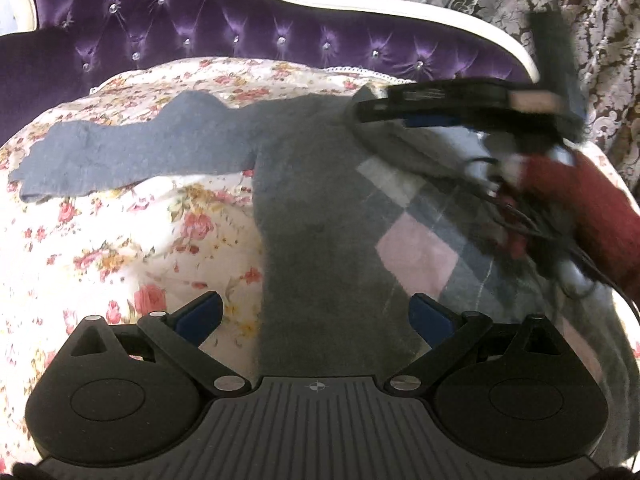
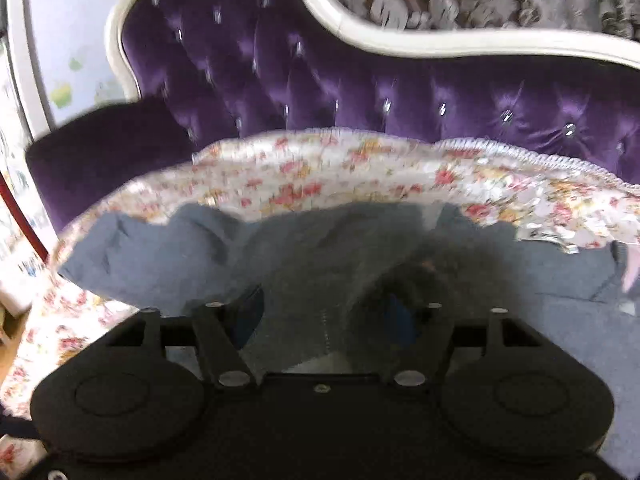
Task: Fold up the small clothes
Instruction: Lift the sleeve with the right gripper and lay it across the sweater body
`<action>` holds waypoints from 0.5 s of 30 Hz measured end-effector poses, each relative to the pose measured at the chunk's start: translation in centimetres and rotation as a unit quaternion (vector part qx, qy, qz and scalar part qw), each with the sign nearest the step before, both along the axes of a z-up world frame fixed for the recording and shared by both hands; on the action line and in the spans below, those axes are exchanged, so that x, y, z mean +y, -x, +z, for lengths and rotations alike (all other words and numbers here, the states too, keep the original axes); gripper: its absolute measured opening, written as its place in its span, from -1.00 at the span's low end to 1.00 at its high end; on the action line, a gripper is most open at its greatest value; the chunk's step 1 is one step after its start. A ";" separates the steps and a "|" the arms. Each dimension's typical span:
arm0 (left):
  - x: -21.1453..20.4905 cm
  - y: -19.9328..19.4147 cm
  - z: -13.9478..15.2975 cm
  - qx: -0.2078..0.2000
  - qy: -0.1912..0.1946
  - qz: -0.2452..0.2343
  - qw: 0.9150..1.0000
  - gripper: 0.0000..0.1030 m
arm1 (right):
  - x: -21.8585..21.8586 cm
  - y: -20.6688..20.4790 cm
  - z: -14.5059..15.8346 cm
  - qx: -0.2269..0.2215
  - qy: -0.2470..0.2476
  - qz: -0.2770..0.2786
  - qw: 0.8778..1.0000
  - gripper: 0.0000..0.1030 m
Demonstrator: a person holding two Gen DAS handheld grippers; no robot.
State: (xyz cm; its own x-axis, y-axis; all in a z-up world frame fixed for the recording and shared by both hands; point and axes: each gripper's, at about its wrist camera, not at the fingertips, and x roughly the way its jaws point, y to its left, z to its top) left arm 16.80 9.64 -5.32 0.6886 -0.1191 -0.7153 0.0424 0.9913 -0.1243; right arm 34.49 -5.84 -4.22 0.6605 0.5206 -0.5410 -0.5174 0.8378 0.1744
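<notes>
Left gripper [image 1: 316,316]: fingers spread wide, nothing between the blue pads [image 1: 200,316], poised over the lower body of the sweater [image 1: 312,208]. The sweater lies face up on the floral cover [image 1: 120,232]; it is grey with a pink, white and grey diamond panel [image 1: 416,256] on the chest. One sleeve [image 1: 132,152] stretches flat out to the left.

Right gripper [image 2: 324,316]: fingers parted, grey cloth lying loose in the gap, no pad seen pressing on it; the view is blurred. From the left view it shows at the far right, held by a hand in a red sleeve [image 1: 596,216].

Beyond: a purple tufted headboard [image 1: 240,36], then patterned curtain [image 1: 600,40].
</notes>
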 end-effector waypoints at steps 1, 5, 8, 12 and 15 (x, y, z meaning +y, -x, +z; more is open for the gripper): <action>0.0 -0.3 0.2 -0.001 0.001 -0.002 1.000 0.95 | -1.0 0.7 0.4 -0.007 -0.011 -0.004 1.000 0.36; 0.0 -2.5 1.5 -0.013 0.017 -0.018 1.000 0.95 | -6.3 2.4 1.6 -0.016 -0.057 -0.047 0.997 0.40; -0.2 -4.8 2.1 -0.019 0.029 -0.024 0.999 0.95 | -10.7 3.7 2.0 -0.019 -0.071 -0.092 0.993 0.40; -1.4 -8.4 2.1 -0.021 0.023 -0.029 0.999 0.76 | -15.5 5.4 1.8 -0.024 -0.060 -0.145 0.987 0.40; -2.0 -11.3 1.5 -0.008 0.036 -0.028 0.999 0.61 | -18.1 6.5 1.7 -0.030 -0.044 -0.175 0.983 0.41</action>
